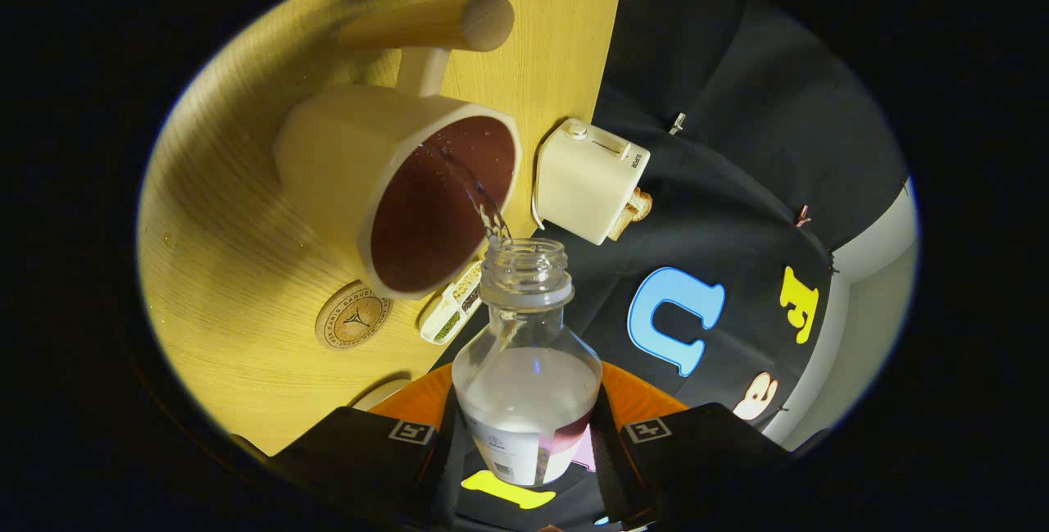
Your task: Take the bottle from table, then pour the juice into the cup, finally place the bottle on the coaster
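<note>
My gripper (524, 454) is shut on a clear plastic bottle (526, 352), both black fingers pressing its labelled lower part. The bottle is tipped forward, cap off, and holds whitish liquid. A thin clear stream (479, 196) runs from its open mouth (526, 257) into the cream cup (401, 188) just beyond. The cup has a dark reddish-brown inside and a wooden handle (442, 24), and stands on the wooden table (246, 253). A round cork coaster (352, 317) with a printed emblem lies on the table right beside the cup's base.
A cream toaster-shaped box (590, 179) with a slice of bread at its side stands near the table's edge by the cup. A small white divided container (455, 306) with grains lies between the coaster and the bottle. Black cloth hangs past the table edge.
</note>
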Demonstrator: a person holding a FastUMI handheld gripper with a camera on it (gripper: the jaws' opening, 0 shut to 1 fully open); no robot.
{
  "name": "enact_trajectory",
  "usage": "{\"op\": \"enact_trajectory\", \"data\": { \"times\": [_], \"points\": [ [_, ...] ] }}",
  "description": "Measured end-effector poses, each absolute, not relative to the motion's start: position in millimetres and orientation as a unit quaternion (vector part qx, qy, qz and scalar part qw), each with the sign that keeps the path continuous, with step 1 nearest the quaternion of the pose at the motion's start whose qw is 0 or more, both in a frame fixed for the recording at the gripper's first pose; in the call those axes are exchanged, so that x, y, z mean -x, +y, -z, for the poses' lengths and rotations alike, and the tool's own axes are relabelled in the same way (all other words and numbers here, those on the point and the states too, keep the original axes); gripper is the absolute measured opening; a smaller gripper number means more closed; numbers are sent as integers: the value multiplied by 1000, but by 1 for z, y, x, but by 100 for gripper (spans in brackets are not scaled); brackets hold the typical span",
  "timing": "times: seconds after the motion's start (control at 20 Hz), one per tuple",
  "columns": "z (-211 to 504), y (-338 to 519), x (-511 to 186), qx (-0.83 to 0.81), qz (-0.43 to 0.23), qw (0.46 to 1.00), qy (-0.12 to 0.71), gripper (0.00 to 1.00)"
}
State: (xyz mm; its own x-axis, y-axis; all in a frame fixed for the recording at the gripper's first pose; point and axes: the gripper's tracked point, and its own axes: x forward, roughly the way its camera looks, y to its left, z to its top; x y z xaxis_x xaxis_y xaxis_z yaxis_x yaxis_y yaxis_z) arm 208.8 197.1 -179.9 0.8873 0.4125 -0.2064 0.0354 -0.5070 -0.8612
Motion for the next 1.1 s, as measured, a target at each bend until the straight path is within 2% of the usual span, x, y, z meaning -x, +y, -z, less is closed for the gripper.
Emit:
{"op": "enact_trajectory", "data": {
  "times": [1.1],
  "points": [
    [175, 202, -206, 878, -219, 378, -196, 68]
  ]
}}
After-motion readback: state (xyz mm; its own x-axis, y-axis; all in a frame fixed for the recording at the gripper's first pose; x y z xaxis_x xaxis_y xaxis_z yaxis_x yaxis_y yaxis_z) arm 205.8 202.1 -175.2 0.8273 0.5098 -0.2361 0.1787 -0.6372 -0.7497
